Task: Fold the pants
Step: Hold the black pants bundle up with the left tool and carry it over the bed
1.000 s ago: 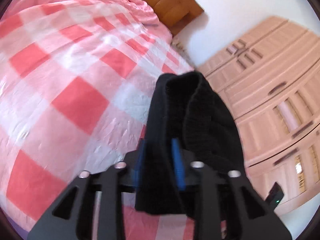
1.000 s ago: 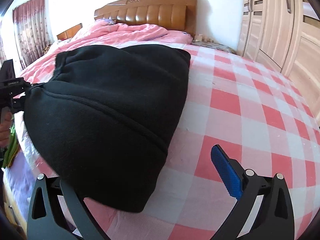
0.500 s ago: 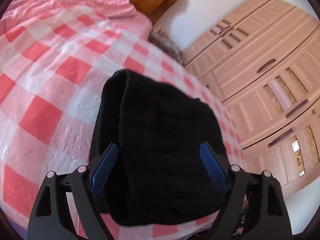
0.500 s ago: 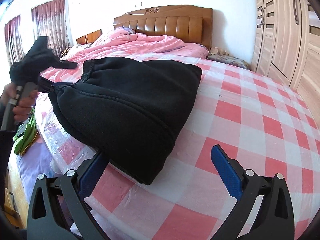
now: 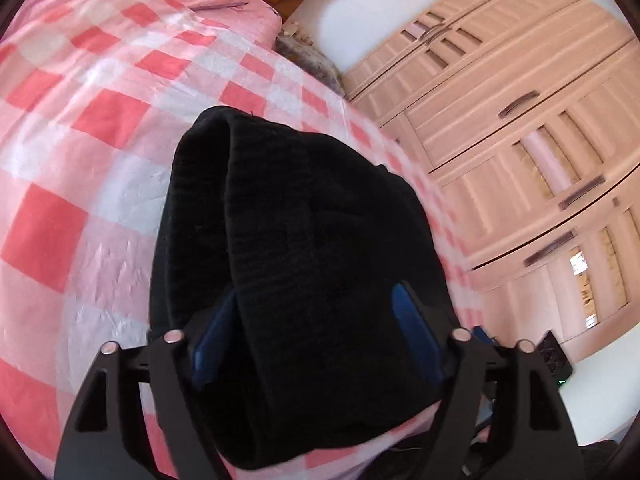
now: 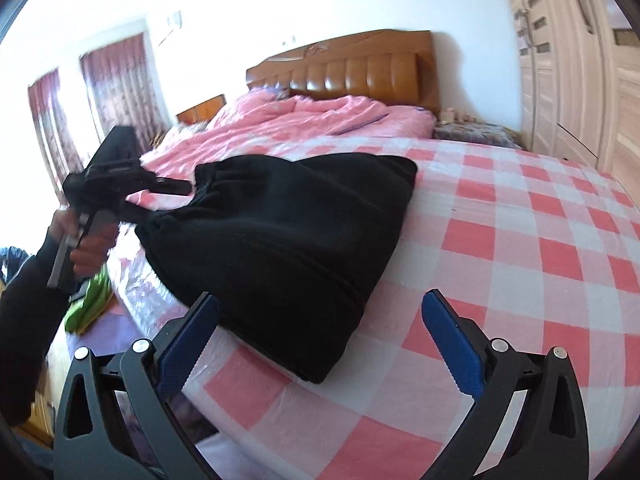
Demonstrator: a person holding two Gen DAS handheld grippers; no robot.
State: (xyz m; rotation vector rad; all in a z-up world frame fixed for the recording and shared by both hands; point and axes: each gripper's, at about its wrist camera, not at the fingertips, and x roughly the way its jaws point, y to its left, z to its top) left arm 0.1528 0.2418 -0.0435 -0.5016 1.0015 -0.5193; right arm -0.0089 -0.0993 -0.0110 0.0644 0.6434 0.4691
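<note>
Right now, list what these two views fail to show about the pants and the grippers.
- Left wrist view: black pants bulge between the left gripper pads; contact is hidden by cloth.
- Right wrist view: left gripper is motion-blurred.
- Both views: inner fold layers are hidden by the top layer.
- Right gripper bases are cut off by the bottom edge.

Black pants [image 5: 320, 248] bunched between the left gripper [image 5: 316, 332] jaws, just closing, checked bedspread [image 5: 92, 168] beneath

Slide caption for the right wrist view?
Open right gripper hovers before folded black pants on a pink checked bed.
</note>
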